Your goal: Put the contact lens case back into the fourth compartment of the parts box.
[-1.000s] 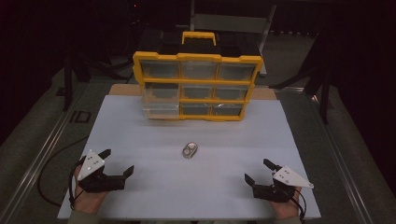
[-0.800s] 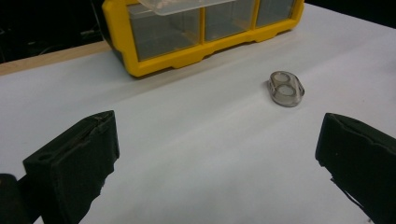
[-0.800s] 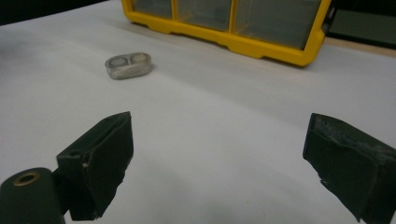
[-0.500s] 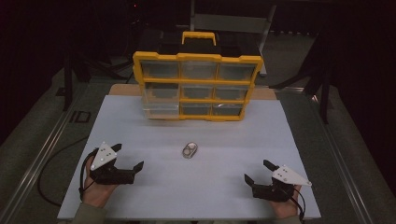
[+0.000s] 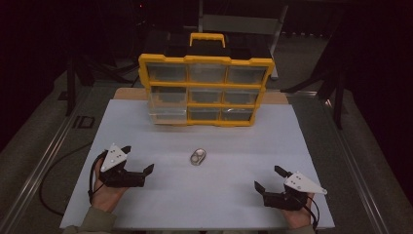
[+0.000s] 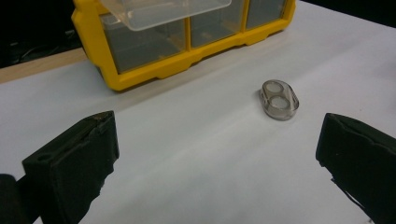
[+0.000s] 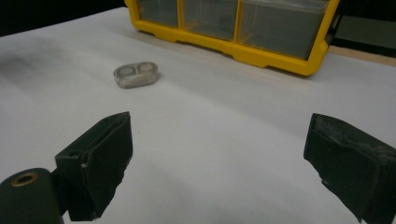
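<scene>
Two grippers over the white counter [image 5: 195, 195], both empty. The left gripper [image 5: 138, 159] has its fingers spread wide, and the right gripper [image 5: 269, 178] has its fingers wide apart too. Between them, clear of both, a small grey oval piece [image 5: 197, 157] lies flat, near the yellow drawer organizer [image 5: 206, 90] standing at the back.

The left tool [image 5: 137, 160] is further up the bench [image 5: 219, 195] now, closer to the small clear piece [image 5: 197, 157], jaws wide apart.
</scene>
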